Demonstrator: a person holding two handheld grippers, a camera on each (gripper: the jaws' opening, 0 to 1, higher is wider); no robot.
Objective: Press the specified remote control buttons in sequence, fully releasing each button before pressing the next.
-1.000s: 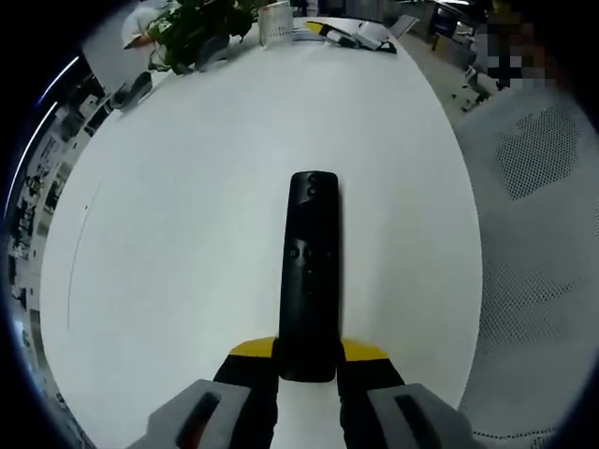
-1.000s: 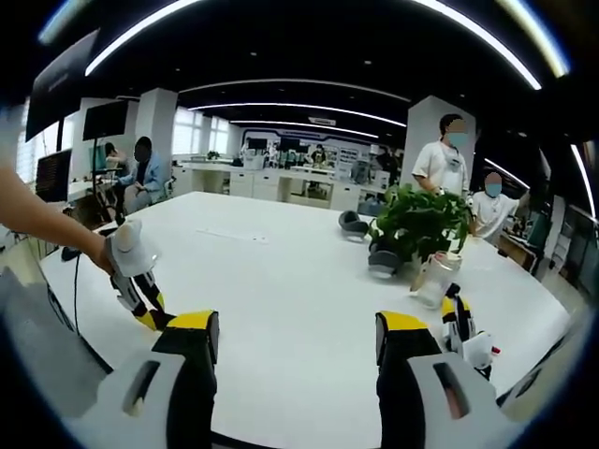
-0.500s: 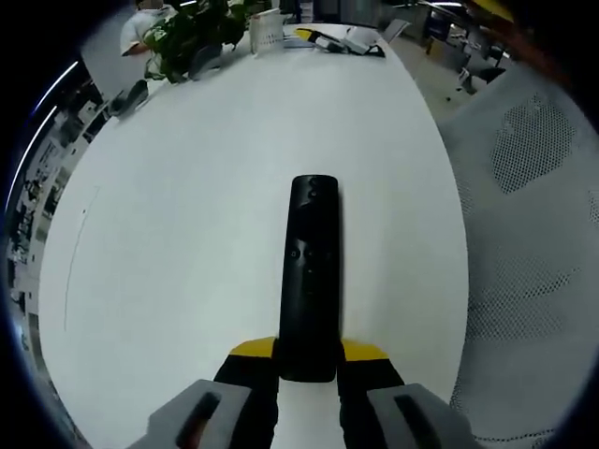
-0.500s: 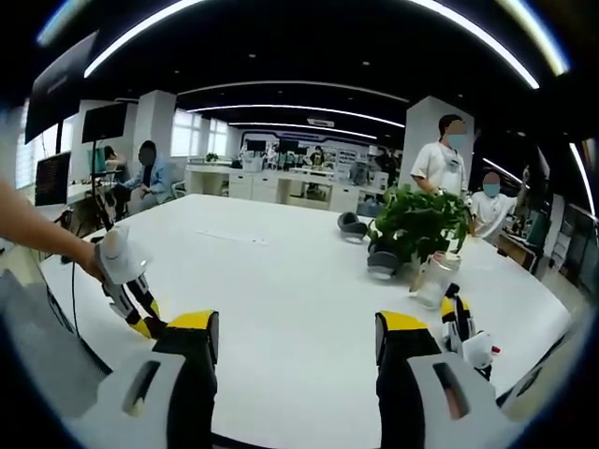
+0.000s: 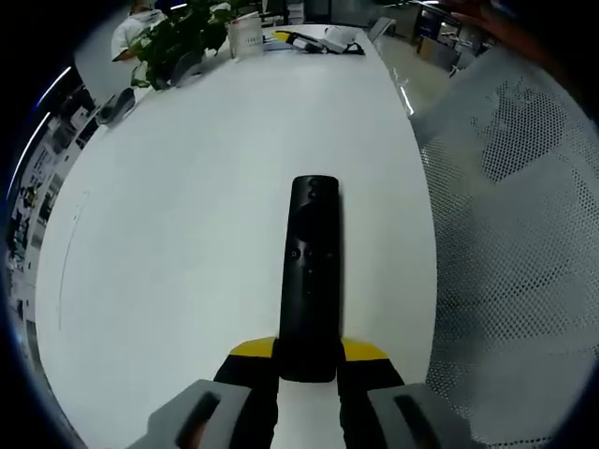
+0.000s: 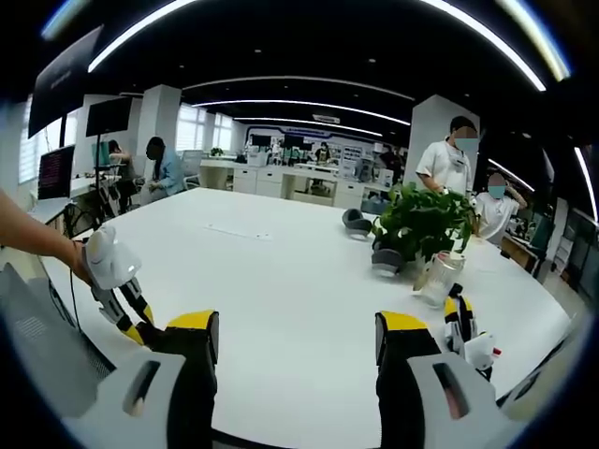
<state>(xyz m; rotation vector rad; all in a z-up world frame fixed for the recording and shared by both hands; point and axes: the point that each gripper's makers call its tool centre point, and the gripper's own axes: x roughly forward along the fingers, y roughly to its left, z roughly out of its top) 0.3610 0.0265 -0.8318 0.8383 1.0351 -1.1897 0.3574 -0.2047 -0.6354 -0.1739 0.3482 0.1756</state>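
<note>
The left gripper [image 5: 307, 360] has its yellow-tipped fingers [image 5: 251, 351] clamped on the near end of a black remote control [image 5: 311, 271], one finger on each long side. The remote runs straight out from the fingers, buttons facing up, over the white desk [image 5: 178, 215]; whether its far end rests on the surface or floats above it, I cannot tell. To the right of the desk edge sits a white mesh chair [image 5: 510, 243]. At the far end of the desk there is a potted plant [image 5: 173, 37], a white cup [image 5: 245, 37] just beside it, and some spare yellow-and-black tools [image 5: 318, 39] lying flat.

Over in the right gripper view, the right gripper [image 6: 298, 341] holds its fingers [image 6: 192, 332] spread wide with nothing between them, poised above the desk. On the left of this view a person's hand carries the left gripper in from the side, near the desk's edge. The same leafy plant stands to the right, with a clear bottle [image 6: 440, 278] next to it and dark headphones [image 6: 356, 222] further back. People stand and sit around the office beyond.
</note>
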